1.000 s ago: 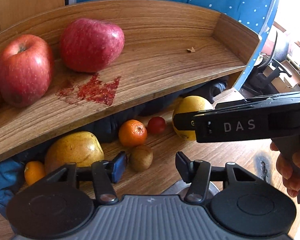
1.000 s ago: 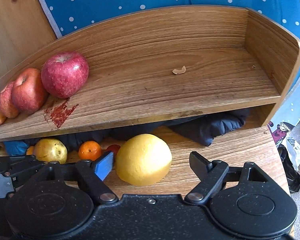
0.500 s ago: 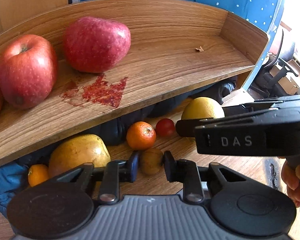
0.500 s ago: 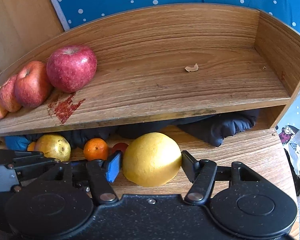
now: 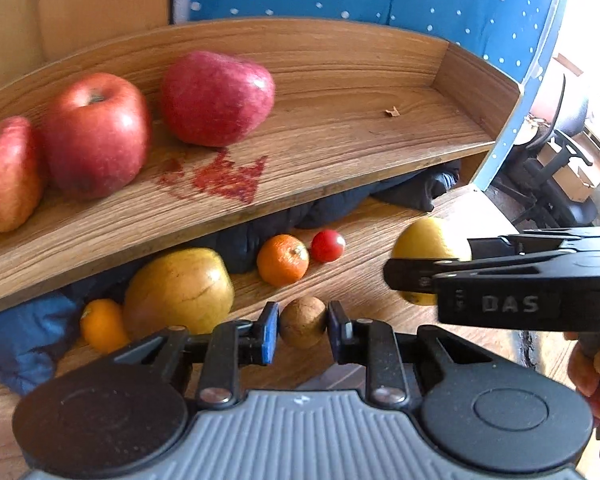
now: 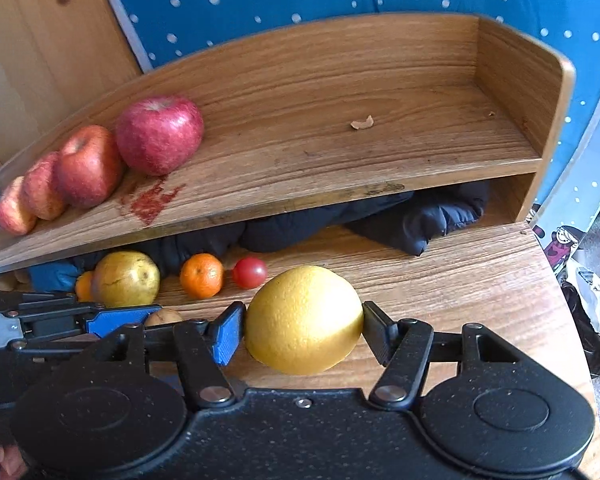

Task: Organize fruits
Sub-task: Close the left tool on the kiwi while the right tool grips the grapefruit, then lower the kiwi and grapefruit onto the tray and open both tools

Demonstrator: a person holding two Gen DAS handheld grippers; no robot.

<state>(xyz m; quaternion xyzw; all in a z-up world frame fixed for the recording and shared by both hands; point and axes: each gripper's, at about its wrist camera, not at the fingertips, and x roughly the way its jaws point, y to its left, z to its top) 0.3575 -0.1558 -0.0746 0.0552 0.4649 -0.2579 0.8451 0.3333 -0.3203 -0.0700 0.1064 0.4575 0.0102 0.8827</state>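
My left gripper (image 5: 302, 326) is shut on a small brown kiwi (image 5: 302, 321), held just above the wooden tabletop (image 5: 364, 280). To its right, my right gripper (image 6: 303, 330) is shut on a big yellow citrus fruit (image 6: 304, 318), which also shows as the yellow citrus (image 5: 428, 246) behind the black right gripper body (image 5: 512, 280). Several red apples (image 5: 216, 98) stand in a row at the left end of the wooden shelf (image 5: 340, 136). Below the shelf lie a yellow pear (image 5: 178, 292), a mandarin (image 5: 283, 259), a cherry tomato (image 5: 328, 245) and a small orange fruit (image 5: 102, 324).
A red stain (image 5: 224, 176) marks the shelf beside the apples, and a small crumb (image 5: 392, 111) lies farther right. Dark and blue cloth (image 6: 400, 220) is stuffed under the shelf. A person's hand (image 5: 592, 368) holds the right gripper. The table's right edge (image 6: 568, 320) drops to cluttered floor.
Both grippers went from open to shut: the left on the kiwi, the right on the yellow citrus. Both have since risen slightly with their fruit.
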